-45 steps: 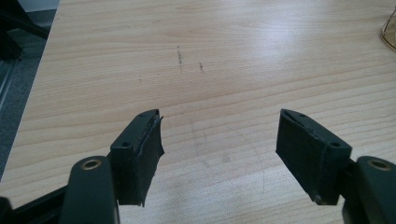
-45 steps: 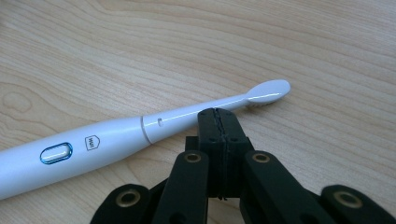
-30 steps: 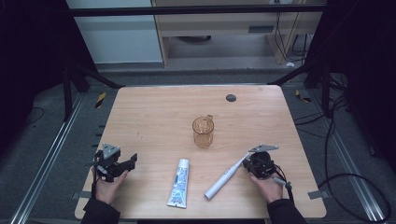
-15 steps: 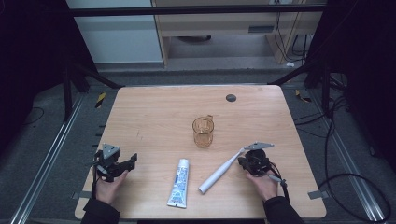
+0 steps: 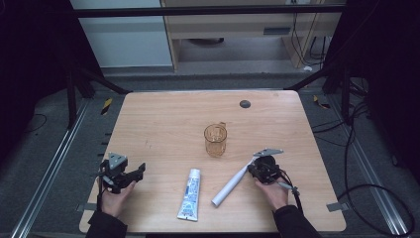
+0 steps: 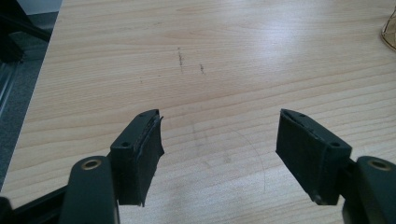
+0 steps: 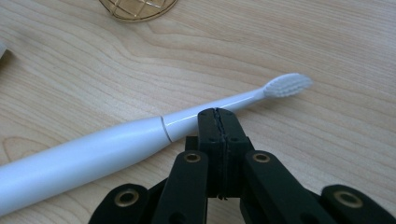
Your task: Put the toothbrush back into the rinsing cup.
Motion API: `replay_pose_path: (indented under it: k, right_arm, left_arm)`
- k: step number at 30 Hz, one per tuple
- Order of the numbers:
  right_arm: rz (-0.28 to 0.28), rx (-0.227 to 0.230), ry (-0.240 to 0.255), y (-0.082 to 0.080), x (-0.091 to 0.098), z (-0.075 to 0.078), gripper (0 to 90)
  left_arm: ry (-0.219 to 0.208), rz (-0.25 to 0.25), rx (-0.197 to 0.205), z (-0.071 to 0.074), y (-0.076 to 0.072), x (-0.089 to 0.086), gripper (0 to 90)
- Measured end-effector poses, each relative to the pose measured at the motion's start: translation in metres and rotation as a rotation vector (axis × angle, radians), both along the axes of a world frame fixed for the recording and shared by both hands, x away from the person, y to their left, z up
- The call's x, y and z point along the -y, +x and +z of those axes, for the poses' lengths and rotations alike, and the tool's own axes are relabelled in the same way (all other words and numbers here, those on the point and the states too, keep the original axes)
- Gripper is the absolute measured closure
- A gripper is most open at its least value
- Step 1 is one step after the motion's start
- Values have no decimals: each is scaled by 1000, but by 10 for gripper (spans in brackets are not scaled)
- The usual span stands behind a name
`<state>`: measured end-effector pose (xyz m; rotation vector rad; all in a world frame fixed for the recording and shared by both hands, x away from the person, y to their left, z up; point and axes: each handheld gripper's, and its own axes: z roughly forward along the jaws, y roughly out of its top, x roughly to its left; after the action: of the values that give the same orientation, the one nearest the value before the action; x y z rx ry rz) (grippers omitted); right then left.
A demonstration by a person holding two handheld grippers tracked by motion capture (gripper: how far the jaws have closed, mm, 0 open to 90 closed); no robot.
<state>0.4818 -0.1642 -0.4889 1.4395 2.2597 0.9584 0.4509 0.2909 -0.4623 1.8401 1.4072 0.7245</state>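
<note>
A white electric toothbrush [image 5: 230, 186] lies slanted on the wooden table [image 5: 163, 124], its bristle head [image 7: 287, 85] pointing away. My right gripper [image 5: 253, 167] is shut with nothing between its jaws. Its closed tip [image 7: 217, 115] rests against the brush's thin neck [image 7: 219, 103]. An amber glass cup [image 5: 215, 140] stands mid-table, just beyond the brush. A white and blue toothpaste tube [image 5: 189, 194] lies left of the brush near the front edge. At the front left my left gripper [image 5: 136, 174] stands open over bare wood, its gap [image 6: 219, 135] empty.
A small black round disc [image 5: 244, 103] sits in the tabletop at the far side. The cup's rim [image 6: 390, 30] shows at the right edge of the left gripper view. Dark floor, metal rails and cables surround the table.
My right gripper has slid a little to the left, and the toothbrush has shifted left with it. The left gripper has kept still.
</note>
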Motion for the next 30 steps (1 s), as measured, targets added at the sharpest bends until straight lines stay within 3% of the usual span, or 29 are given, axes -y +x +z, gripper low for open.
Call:
replay_pose_path:
  k: [16, 30]
  right_arm:
    - [-4, 0, 37, 11, -8, -2, 898]
    - [26, 3, 44, 18, -22, -1, 897]
  left_arm:
    - [3, -2, 0, 0, 0, 0, 301]
    - [2, -4, -1, 0, 1, 0, 301]
